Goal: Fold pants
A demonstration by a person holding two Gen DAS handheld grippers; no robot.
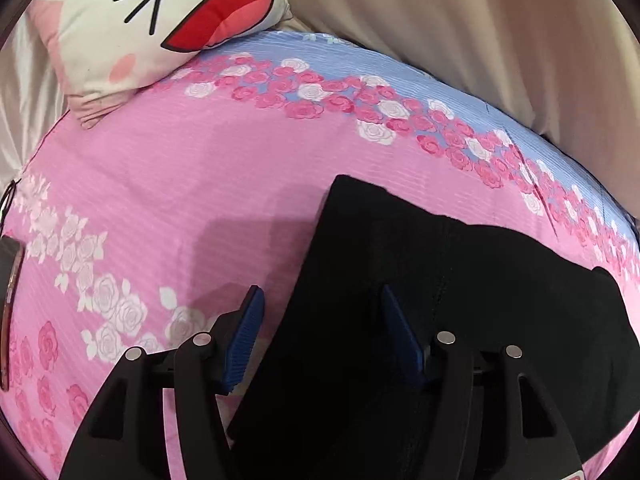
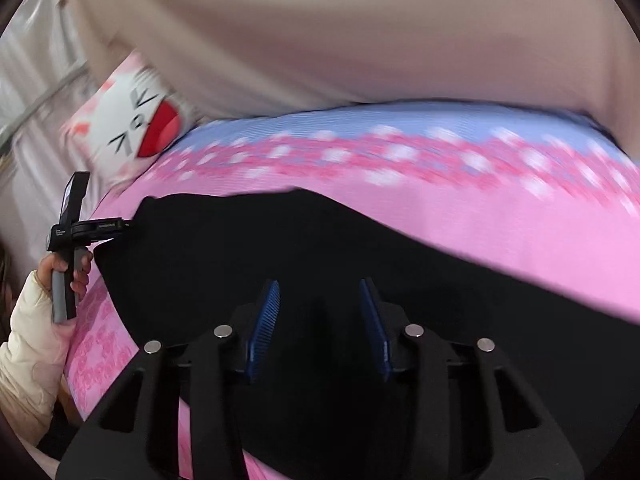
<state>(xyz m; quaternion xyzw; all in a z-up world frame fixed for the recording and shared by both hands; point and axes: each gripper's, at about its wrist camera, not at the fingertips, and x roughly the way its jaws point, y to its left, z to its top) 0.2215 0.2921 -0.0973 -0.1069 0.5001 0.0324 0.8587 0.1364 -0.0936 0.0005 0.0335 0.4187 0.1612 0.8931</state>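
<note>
Black pants (image 1: 460, 280) lie flat on the pink flowered bedspread (image 1: 180, 184). In the left wrist view my left gripper (image 1: 320, 290) is open and straddles their left edge: one blue pad (image 1: 248, 332) is over the bedspread, the other (image 1: 400, 332) over the black cloth. The right wrist view is blurred. There the pants (image 2: 280, 240) stretch across the bed, with my right gripper (image 2: 319, 281) open just above their middle and nothing pinched between its pads. At the pants' left end is the left gripper (image 2: 126, 223), held by a hand (image 2: 60, 268) in a cream sleeve.
A white cartoon-face pillow (image 1: 132, 20) lies at the bed's far left corner. Beige cloth (image 1: 460, 40) hangs behind the bed's far edge. A dark object (image 1: 10, 280) sits at the left rim of the left wrist view. A blue band with roses (image 1: 360, 80) runs along the bedspread's far side.
</note>
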